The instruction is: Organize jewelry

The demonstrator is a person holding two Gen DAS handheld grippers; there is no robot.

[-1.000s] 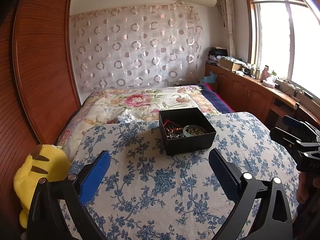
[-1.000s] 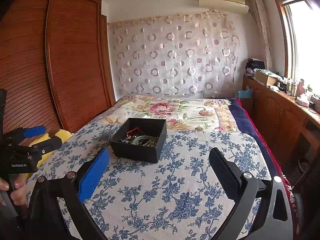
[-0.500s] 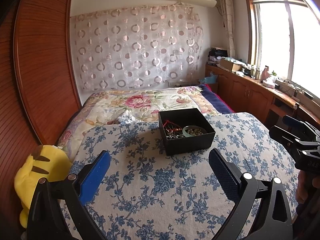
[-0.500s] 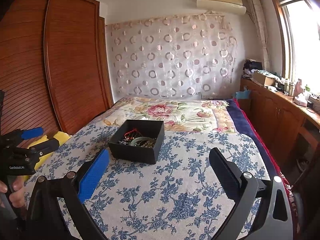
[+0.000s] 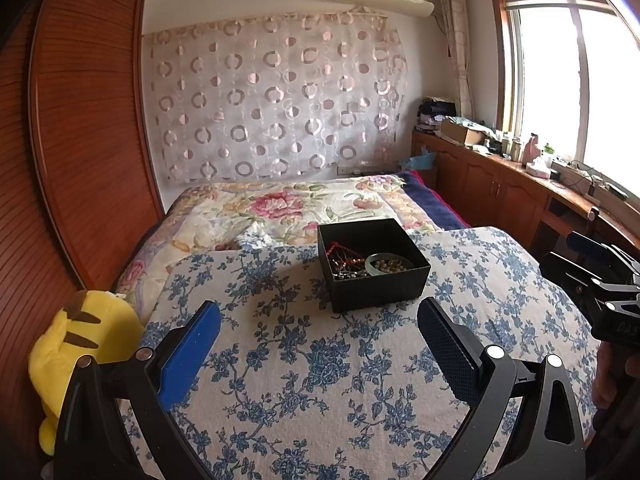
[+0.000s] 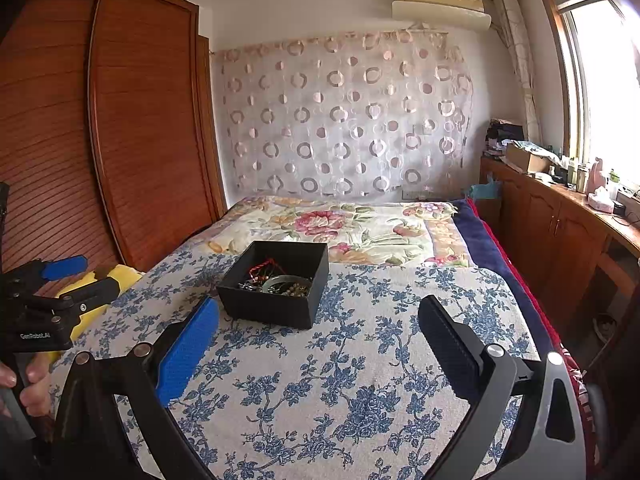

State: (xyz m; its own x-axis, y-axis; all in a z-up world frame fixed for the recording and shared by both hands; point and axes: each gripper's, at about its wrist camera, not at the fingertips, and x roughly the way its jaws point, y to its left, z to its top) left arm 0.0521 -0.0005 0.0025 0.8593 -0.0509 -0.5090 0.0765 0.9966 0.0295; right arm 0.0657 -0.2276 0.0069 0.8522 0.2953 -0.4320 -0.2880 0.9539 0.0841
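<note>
A black open box (image 5: 378,280) (image 6: 276,300) sits on the blue-flowered bedspread. Inside lie jewelry pieces: a red corded piece (image 5: 340,252) (image 6: 266,267), a pale green bangle (image 5: 380,264) (image 6: 282,280) and brown beads (image 5: 394,267). My left gripper (image 5: 319,312) hovers over the bedspread short of the box, open and holding nothing. My right gripper (image 6: 319,312) is likewise open and holding nothing, with the box just beyond its blue left finger. Each gripper shows at the edge of the other's view: the right one (image 5: 576,256), the left one (image 6: 86,272).
A yellow plush toy (image 5: 76,344) lies at the bed's left edge beside a wooden wardrobe (image 5: 88,140). A floral quilt (image 5: 288,208) covers the bed's far half. Wooden cabinets (image 6: 560,232) with clutter line the right wall under the window. A hand (image 6: 28,388) holds the left gripper's handle.
Both views have shifted only slightly; the right wrist view has tilted up a little, so the box sits a bit lower. Both grippers stay open.
</note>
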